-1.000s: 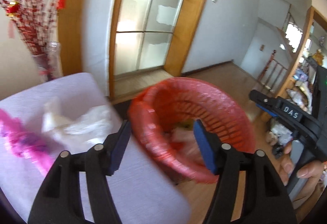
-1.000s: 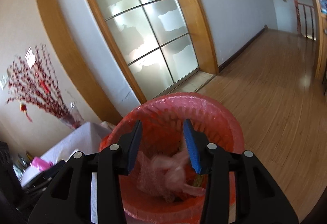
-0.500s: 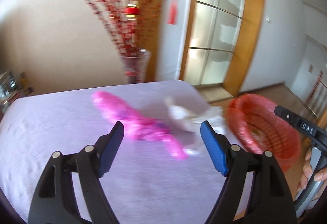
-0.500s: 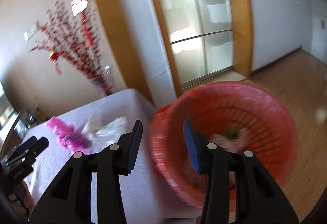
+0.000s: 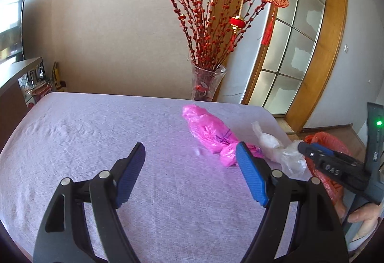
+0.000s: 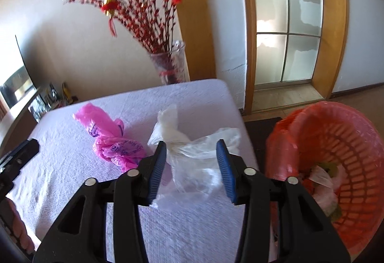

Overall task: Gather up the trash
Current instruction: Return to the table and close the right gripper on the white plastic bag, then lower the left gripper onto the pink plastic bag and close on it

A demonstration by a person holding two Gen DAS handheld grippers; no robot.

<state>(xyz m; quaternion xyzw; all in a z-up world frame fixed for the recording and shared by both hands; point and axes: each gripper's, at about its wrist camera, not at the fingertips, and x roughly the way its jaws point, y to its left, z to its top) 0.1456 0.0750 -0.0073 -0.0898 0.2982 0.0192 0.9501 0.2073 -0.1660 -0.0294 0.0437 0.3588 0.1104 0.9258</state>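
A crumpled pink plastic bag [image 5: 211,135] [image 6: 110,135] and a clear plastic bag [image 5: 280,150] [image 6: 192,145] lie on the lilac-covered table [image 5: 96,143] [image 6: 192,227] near its right edge. A red slotted trash basket [image 6: 336,155] [image 5: 328,145] with a red liner stands on the floor beside the table and holds some trash. My left gripper [image 5: 190,167] is open and empty over the table, left of the pink bag. My right gripper [image 6: 192,162] is open and empty, just above the clear bag; it also shows in the left wrist view [image 5: 336,164].
A glass vase [image 5: 207,81] [image 6: 171,66] of red blossom branches stands behind the table's far edge. A frosted glass door in a wooden frame [image 6: 288,22] is at the right. A TV and low cabinet [image 5: 14,66] stand at the far left.
Both grippers swung left from over the basket to the table. The right gripper now hovers at the clear bag; the left faces the table top. Both stayed open.
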